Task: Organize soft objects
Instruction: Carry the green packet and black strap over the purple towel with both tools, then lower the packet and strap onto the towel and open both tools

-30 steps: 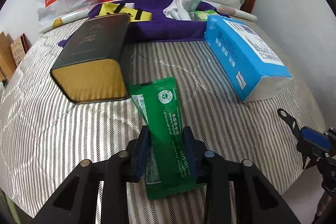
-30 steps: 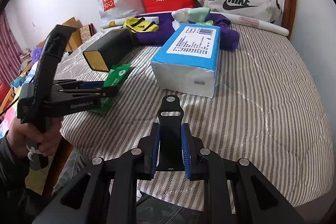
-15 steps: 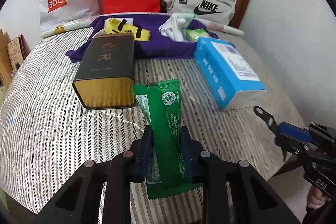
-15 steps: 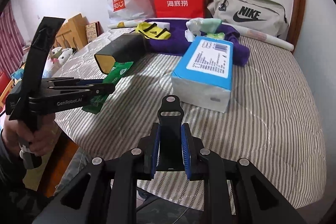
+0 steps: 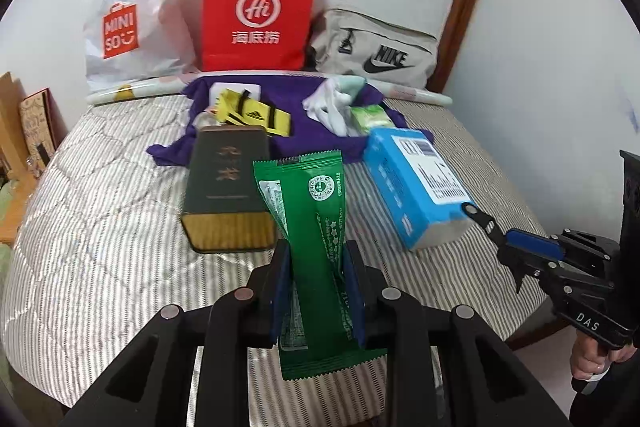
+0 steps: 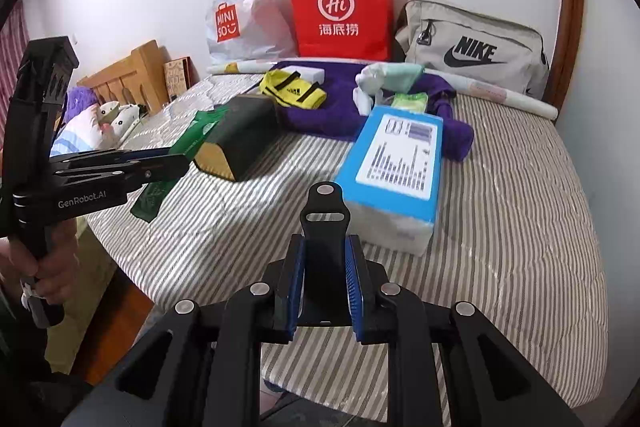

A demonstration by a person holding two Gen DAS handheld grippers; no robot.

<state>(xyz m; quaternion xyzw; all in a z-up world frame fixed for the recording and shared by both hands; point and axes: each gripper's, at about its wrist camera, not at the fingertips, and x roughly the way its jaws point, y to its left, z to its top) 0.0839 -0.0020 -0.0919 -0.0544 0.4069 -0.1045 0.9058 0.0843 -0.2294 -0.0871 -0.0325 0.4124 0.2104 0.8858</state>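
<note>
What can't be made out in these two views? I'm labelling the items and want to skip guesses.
- Green packet: lower print hidden by the left gripper's fingers in the left view.
- Black clip: its base hidden in the right gripper.
- Red bag contents: closed off by its walls.
- Blue pack's label: too blurred to read.

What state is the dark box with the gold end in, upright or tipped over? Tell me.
Tipped over. The dark box lies on its long side on the striped bedcover, gold end facing the camera, lettered face up.
</note>
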